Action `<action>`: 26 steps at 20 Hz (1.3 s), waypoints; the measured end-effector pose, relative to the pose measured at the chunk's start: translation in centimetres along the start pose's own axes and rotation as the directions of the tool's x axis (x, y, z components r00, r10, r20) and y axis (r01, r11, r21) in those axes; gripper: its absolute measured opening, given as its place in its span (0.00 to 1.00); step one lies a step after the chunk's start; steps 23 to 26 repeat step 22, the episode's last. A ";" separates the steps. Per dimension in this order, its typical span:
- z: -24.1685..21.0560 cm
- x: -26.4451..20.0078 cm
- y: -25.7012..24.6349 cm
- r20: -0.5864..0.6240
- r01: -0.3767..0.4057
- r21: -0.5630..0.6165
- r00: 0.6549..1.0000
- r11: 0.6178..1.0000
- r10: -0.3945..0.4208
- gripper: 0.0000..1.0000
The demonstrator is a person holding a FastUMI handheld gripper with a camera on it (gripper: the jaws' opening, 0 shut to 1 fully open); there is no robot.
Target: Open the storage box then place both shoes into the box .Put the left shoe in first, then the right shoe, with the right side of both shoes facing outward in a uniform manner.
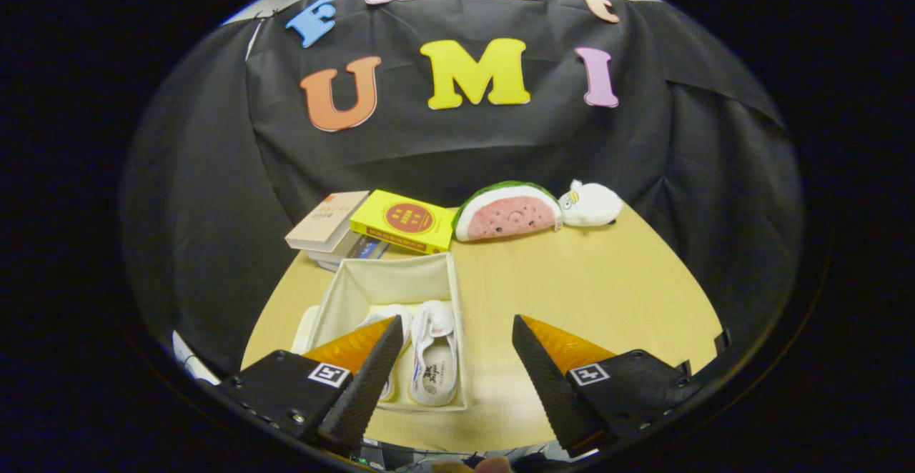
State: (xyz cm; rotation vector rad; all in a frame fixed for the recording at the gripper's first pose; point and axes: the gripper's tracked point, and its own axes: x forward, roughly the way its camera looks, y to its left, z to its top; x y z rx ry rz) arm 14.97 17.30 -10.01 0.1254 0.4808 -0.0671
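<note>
Since both shoes already sit inside the open storage box [389, 294], the relation that counts is where that box lies from the tool [455, 350]: it is ahead and off toward the tool's left finger, with its long axis running away from the tool toward the books. The tool hangs above the tabletop [607, 294] with its 2 fingers spread wide and nothing between them. Shoe 1 [434, 355] lies in the right half of the box, sole side up or outward as far as I can judge, long axis parallel with the box walls, just ahead of the gap between the fingers. Shoe 2 [389, 316] sits just beside it on the left, largely hidden by the left finger, so I cannot tell how it is turned. The box's lid [307, 326] looks to be lying flat just beside the box on its far-left side, though little of it shows. Beyond the box are a stack of books [336, 233] with a yellow book [404, 221] on top, then a watermelon plush [507, 212] and a white plush toy [592, 203], well apart from the tool. My judgement: placing looks done, and any next move is a small check or a retreat, leftward being the side that matters.
</note>
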 end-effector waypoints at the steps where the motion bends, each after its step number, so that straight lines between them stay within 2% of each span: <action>1: 0.2 -1.6 -1.5 0.024 0.007 0.001 1.000 1.000 -0.007 0.95; 5: 0.4 -8.0 -6.2 0.114 0.010 0.010 0.993 1.000 -0.011 0.95; 8: -0.2 -12.0 -8.3 0.172 -0.001 -0.026 0.985 1.000 0.005 0.96; 12: -0.5 -15.0 -11.0 0.233 -0.010 -0.006 0.972 1.000 0.011 0.96; 19: -1.0 -15.7 -14.2 0.237 -0.016 0.018 0.972 1.000 0.011 0.96; 26: -0.8 -16.0 -14.4 0.251 -0.020 0.000 0.968 1.000 0.019 0.96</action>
